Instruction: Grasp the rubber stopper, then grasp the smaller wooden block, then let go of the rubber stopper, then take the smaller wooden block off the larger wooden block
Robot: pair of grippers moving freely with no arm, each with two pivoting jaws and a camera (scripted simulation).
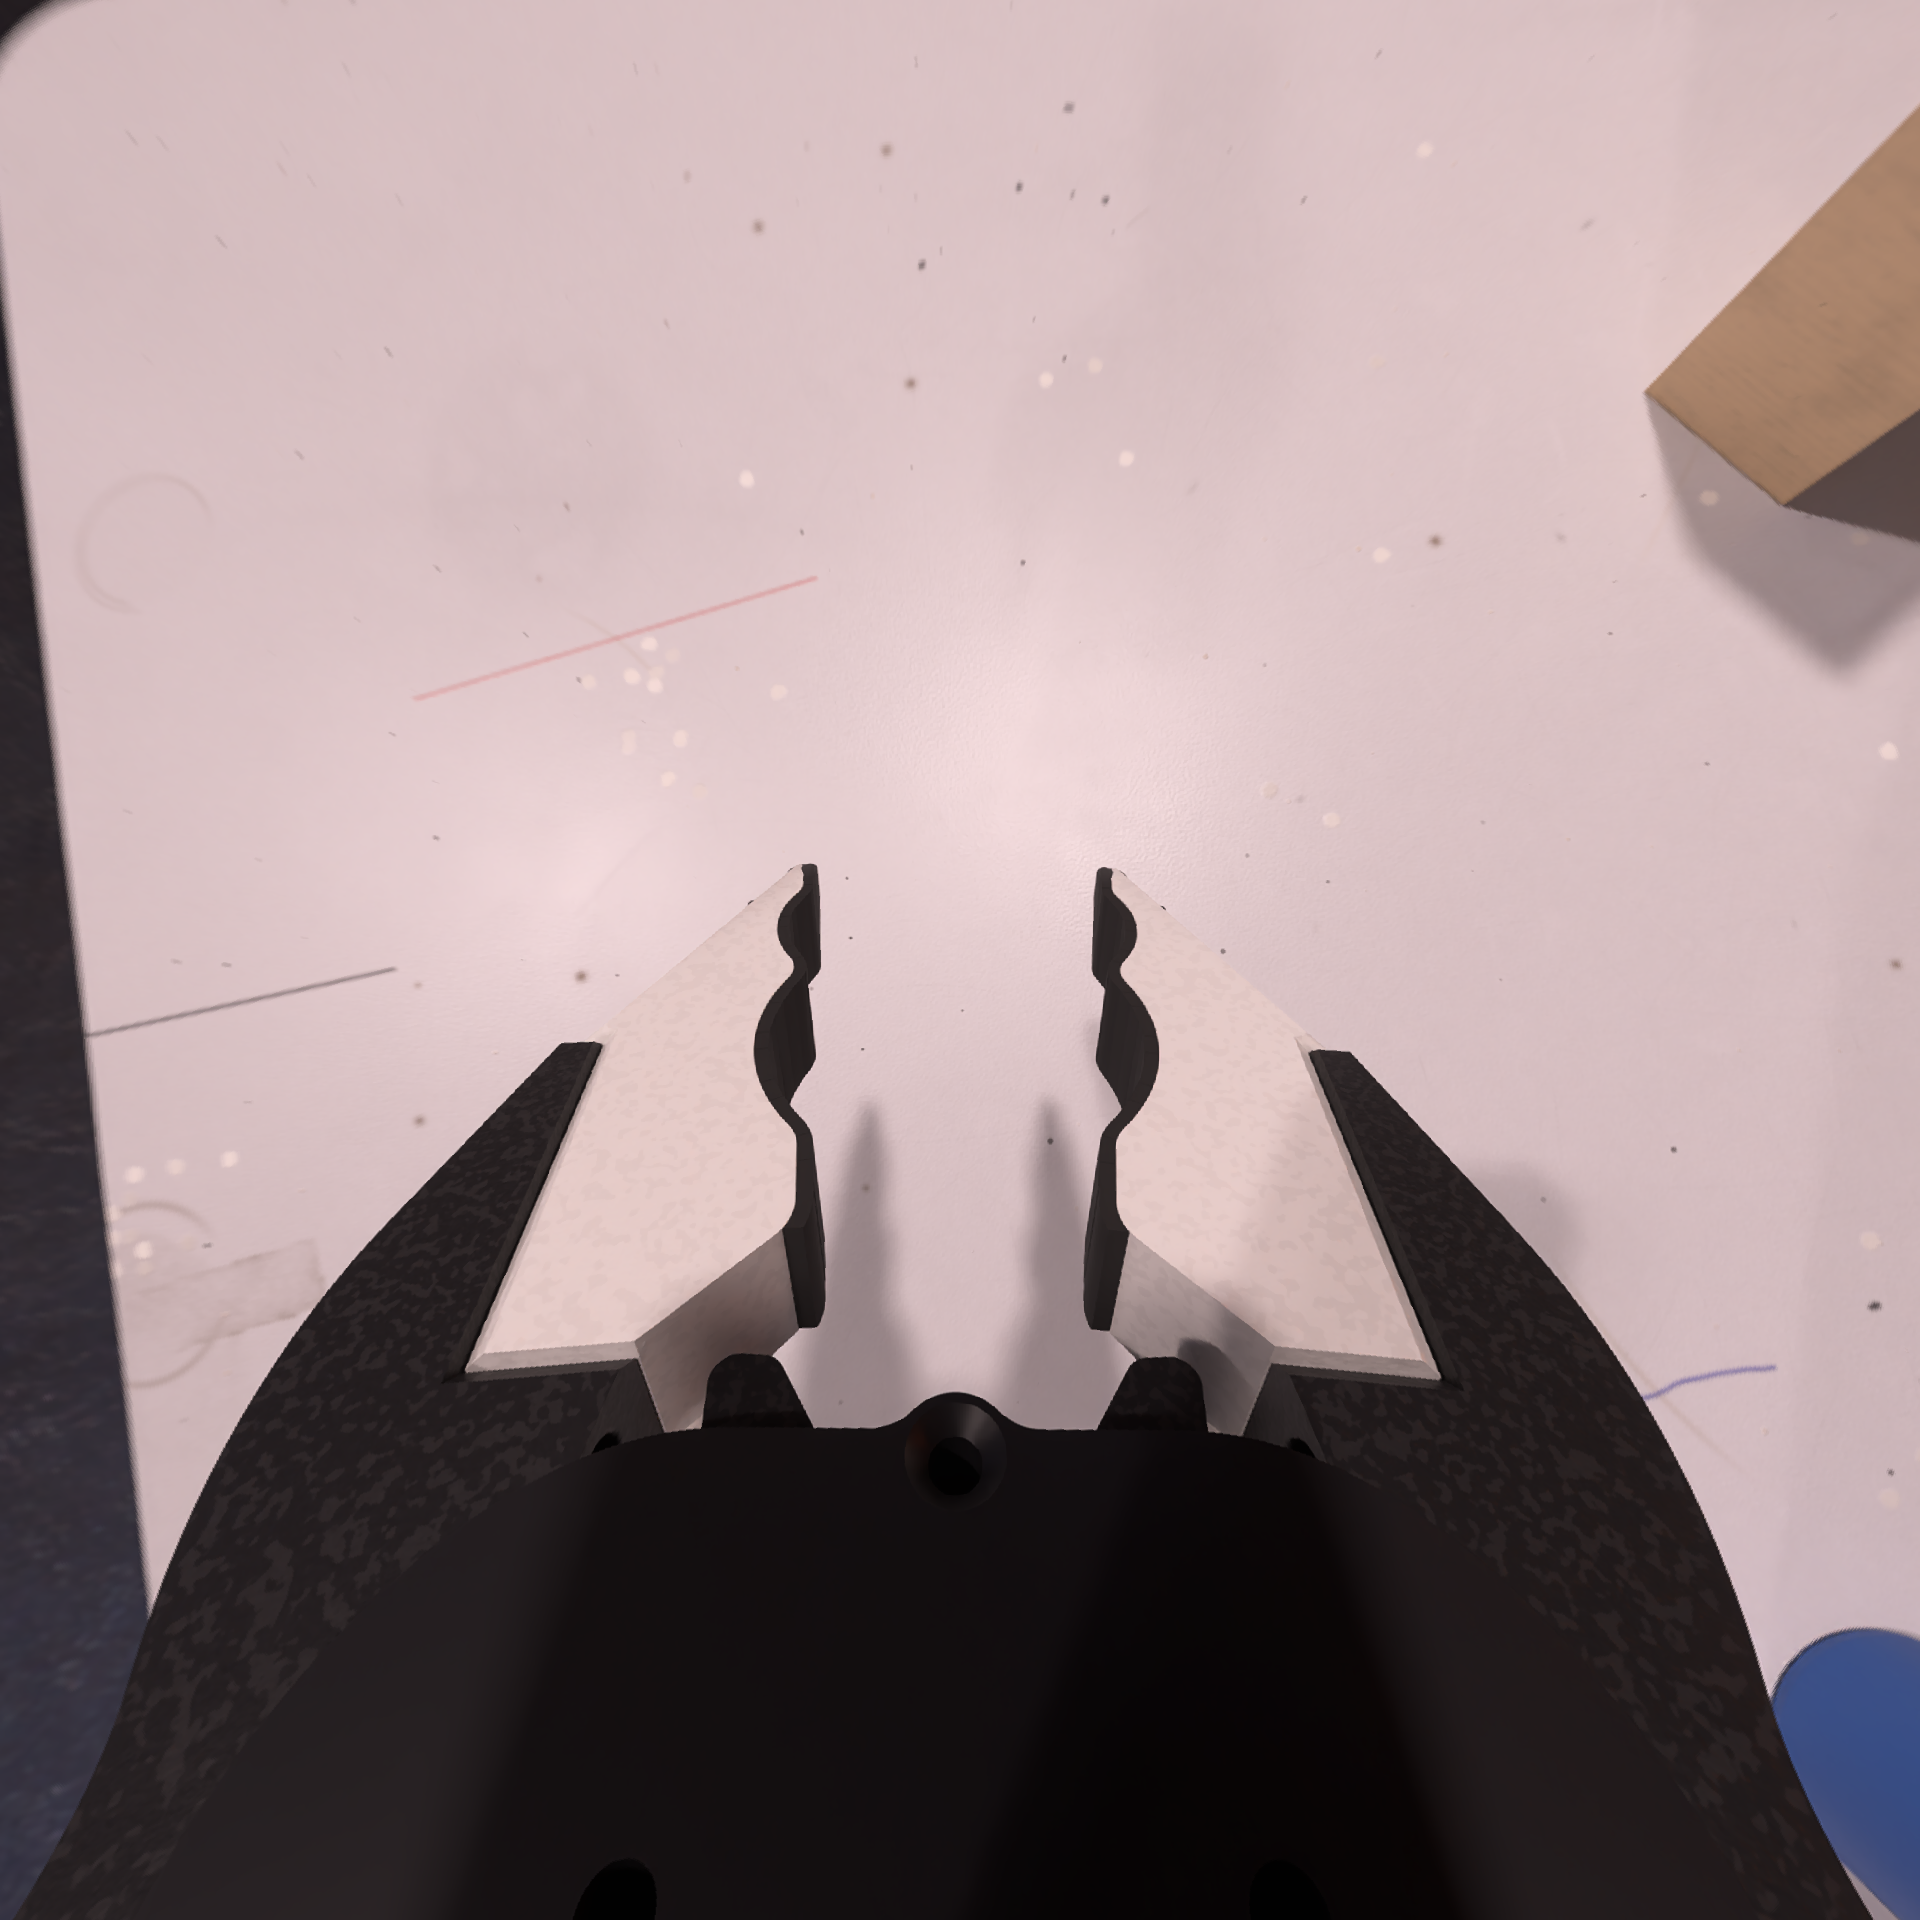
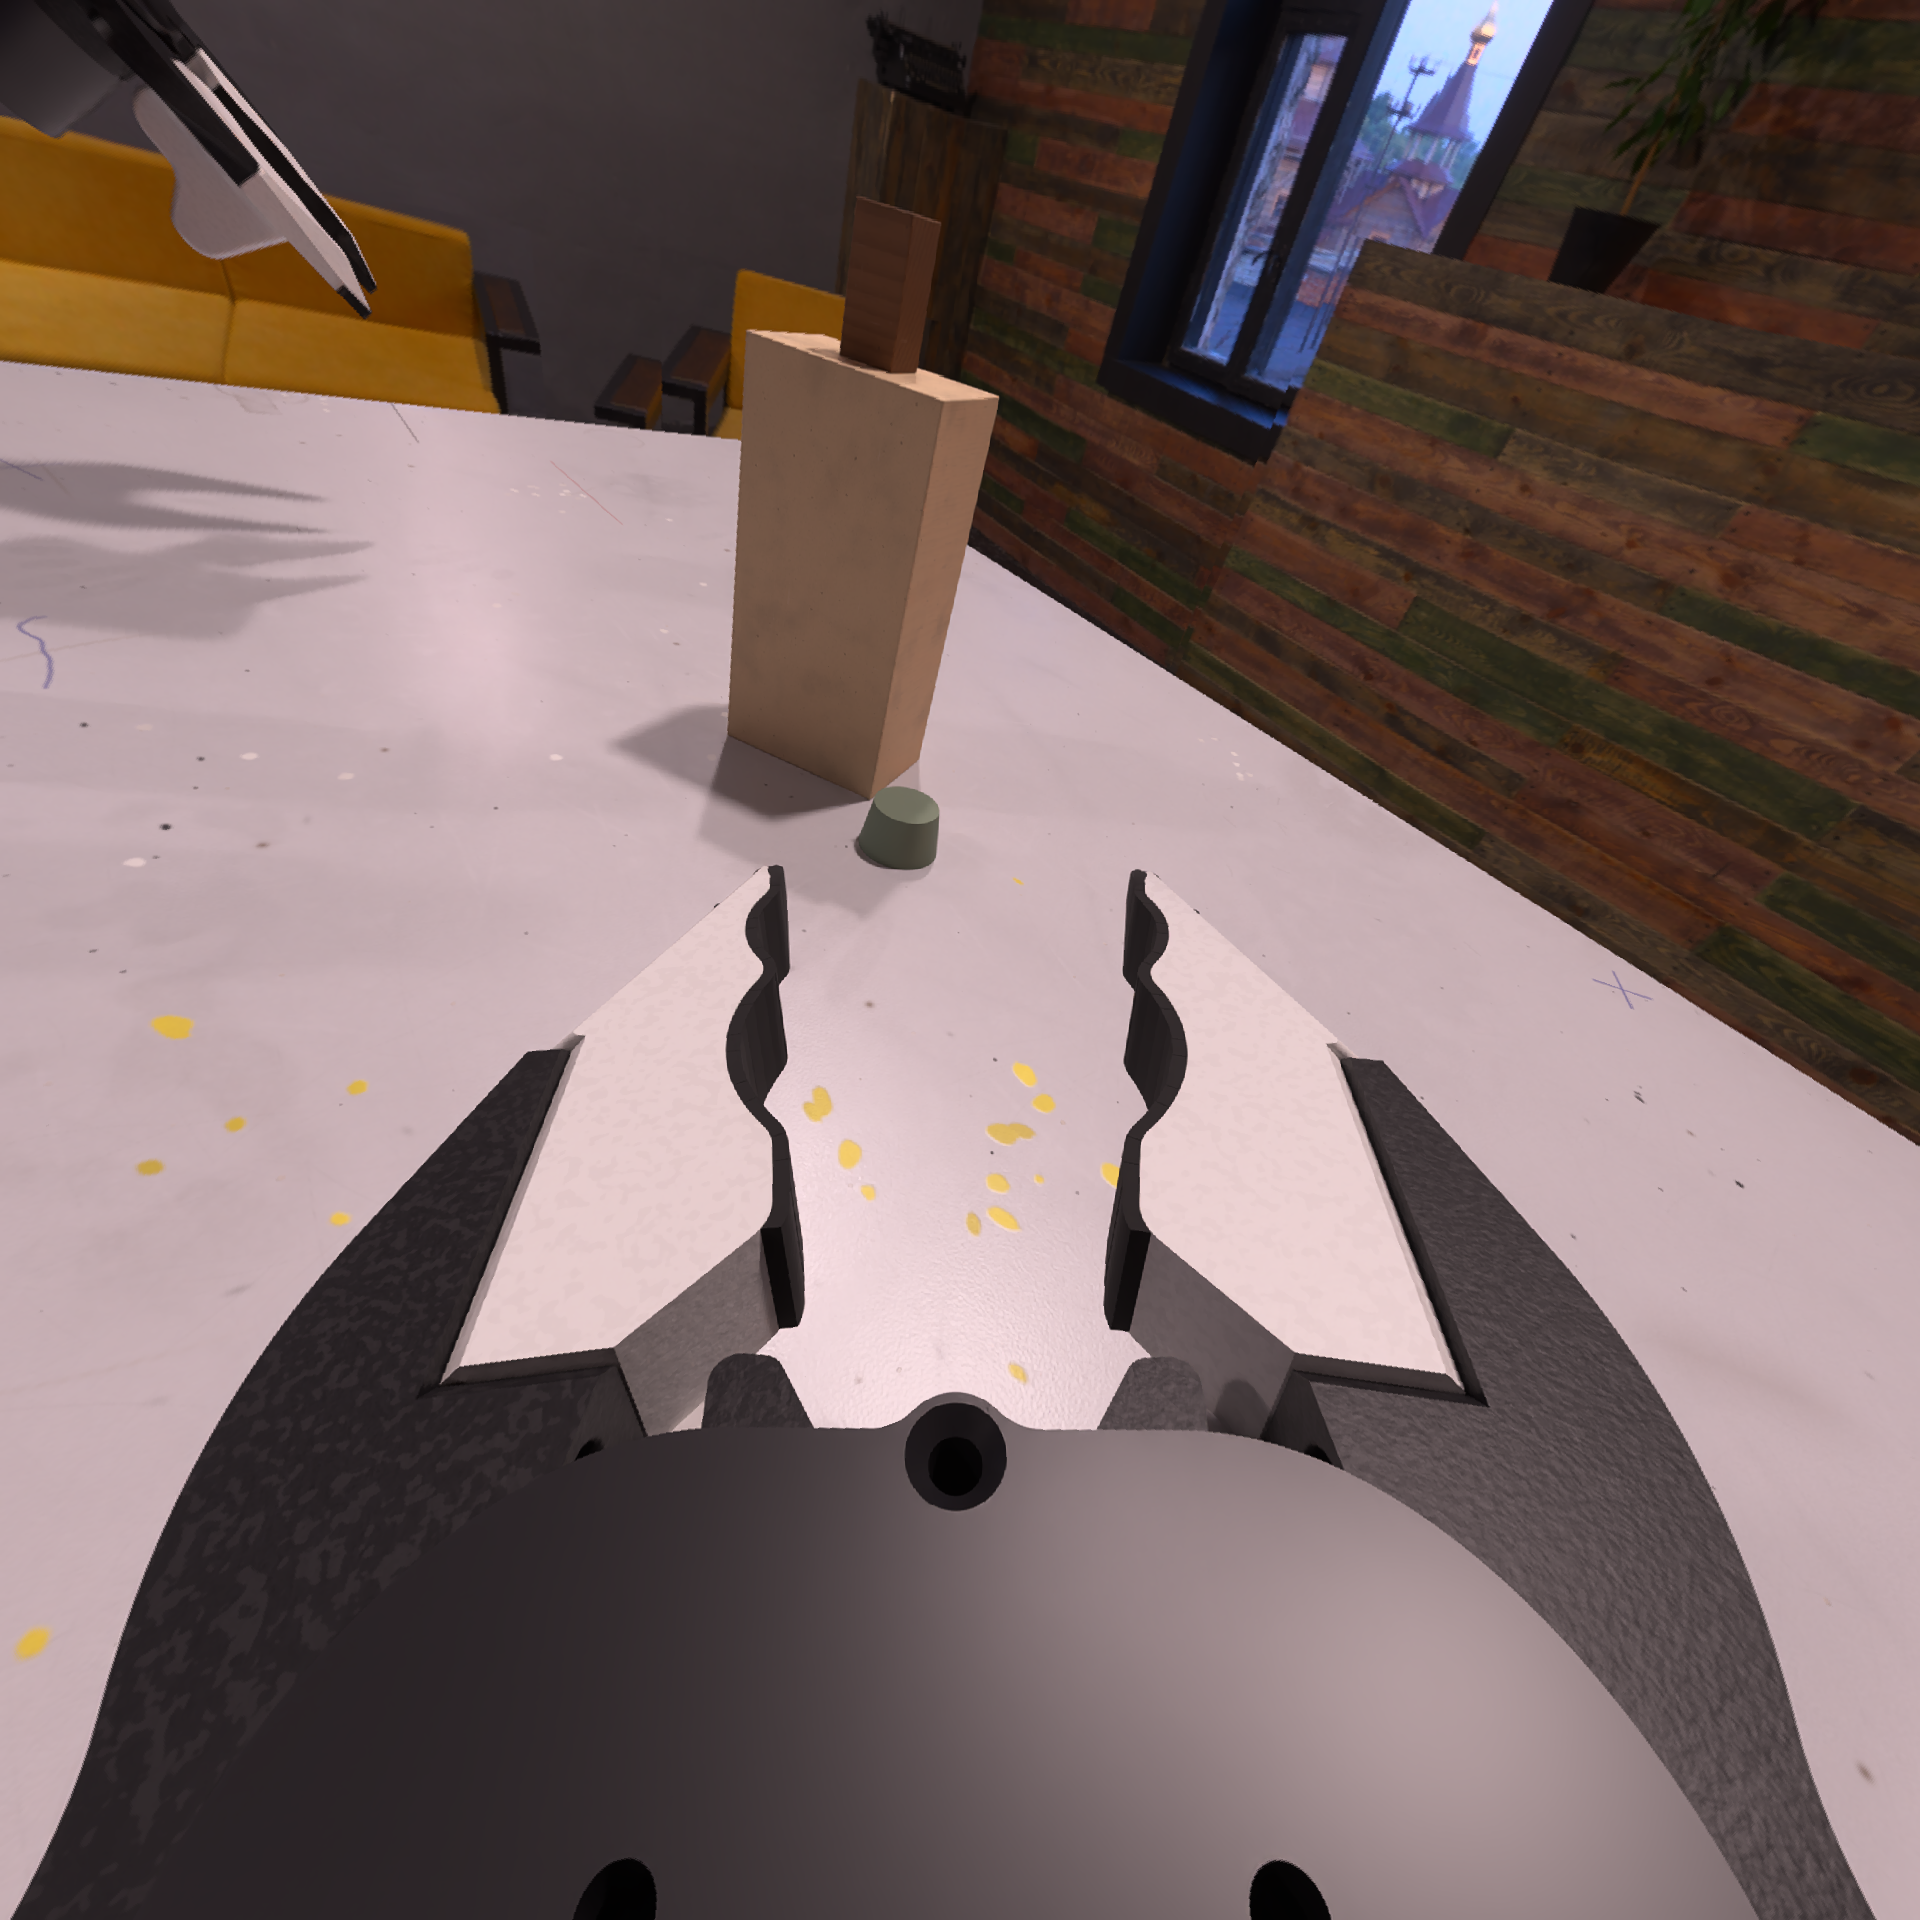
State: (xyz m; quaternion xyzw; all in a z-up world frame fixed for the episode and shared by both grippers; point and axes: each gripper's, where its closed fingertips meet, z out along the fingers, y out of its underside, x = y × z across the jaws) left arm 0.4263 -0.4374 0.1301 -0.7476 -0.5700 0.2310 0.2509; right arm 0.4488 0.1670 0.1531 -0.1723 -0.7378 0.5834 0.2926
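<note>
The rubber stopper (image 2: 899, 827) is located just ahead of the wide-spread, empty right gripper (image 2: 956, 883), slightly left of its centreline, beside the larger wooden block (image 2: 842, 561).

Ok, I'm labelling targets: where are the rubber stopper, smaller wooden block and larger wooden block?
rubber stopper (image 2: 900, 828): right wrist view, its side.
smaller wooden block (image 2: 888, 286): right wrist view, front face.
larger wooden block (image 2: 821, 561): right wrist view, broad front face.

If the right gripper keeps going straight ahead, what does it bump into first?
Probably the rubber stopper, just beyond the open right gripper and slightly left of its centre line. The larger wooden block stands right behind it.
</note>
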